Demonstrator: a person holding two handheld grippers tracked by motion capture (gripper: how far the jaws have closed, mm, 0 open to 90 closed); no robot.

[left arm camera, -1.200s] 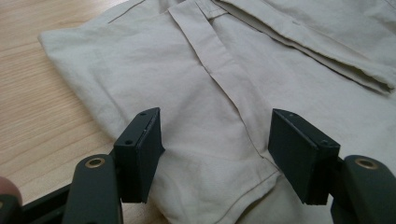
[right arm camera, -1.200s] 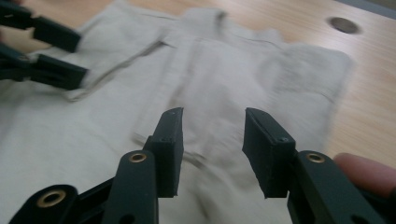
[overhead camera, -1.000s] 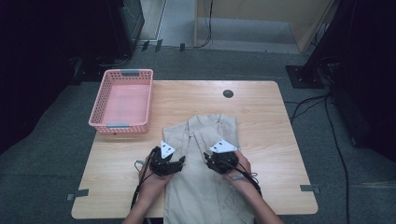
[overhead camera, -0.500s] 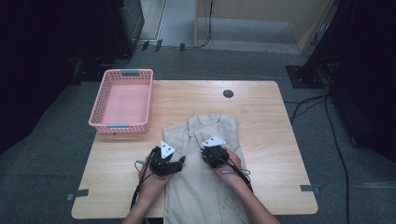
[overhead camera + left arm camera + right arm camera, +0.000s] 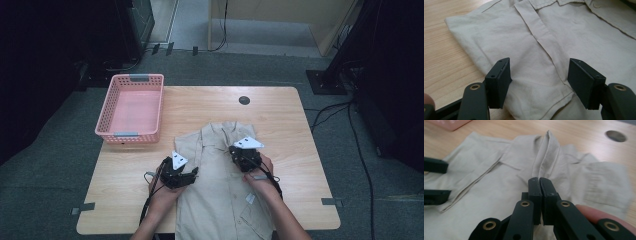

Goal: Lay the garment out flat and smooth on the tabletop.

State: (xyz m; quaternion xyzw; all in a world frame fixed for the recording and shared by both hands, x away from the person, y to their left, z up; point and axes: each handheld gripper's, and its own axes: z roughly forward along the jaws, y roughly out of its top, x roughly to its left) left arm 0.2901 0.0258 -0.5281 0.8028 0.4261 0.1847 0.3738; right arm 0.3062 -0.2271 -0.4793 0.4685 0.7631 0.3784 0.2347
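A beige short-sleeved shirt (image 5: 215, 200) lies flat on the wooden table (image 5: 300, 130), collar toward the far edge. My left gripper (image 5: 192, 175) rests at the shirt's left edge. It is open, its jaws astride the folded cloth (image 5: 539, 50) without pressing it (image 5: 539, 80). My right gripper (image 5: 240, 150) is over the shirt's upper middle. Its jaws have just been closing and now stand shut (image 5: 539, 180) on a pinched ridge of shirt fabric (image 5: 546, 152) that rises from the tips. The left gripper's fingers (image 5: 434, 165) show at the left of the right gripper view.
A pink plastic basket (image 5: 132, 77) stands at the table's far left corner. A round dark cable hole (image 5: 244, 100) sits near the far edge, beyond the collar. Bare wood lies to the right of the shirt. Dark floor and cables surround the table.
My right gripper moved left onto the shirt, shut on the cloth, then shifted back right and slightly up with the fold. The left gripper has stayed where it was.
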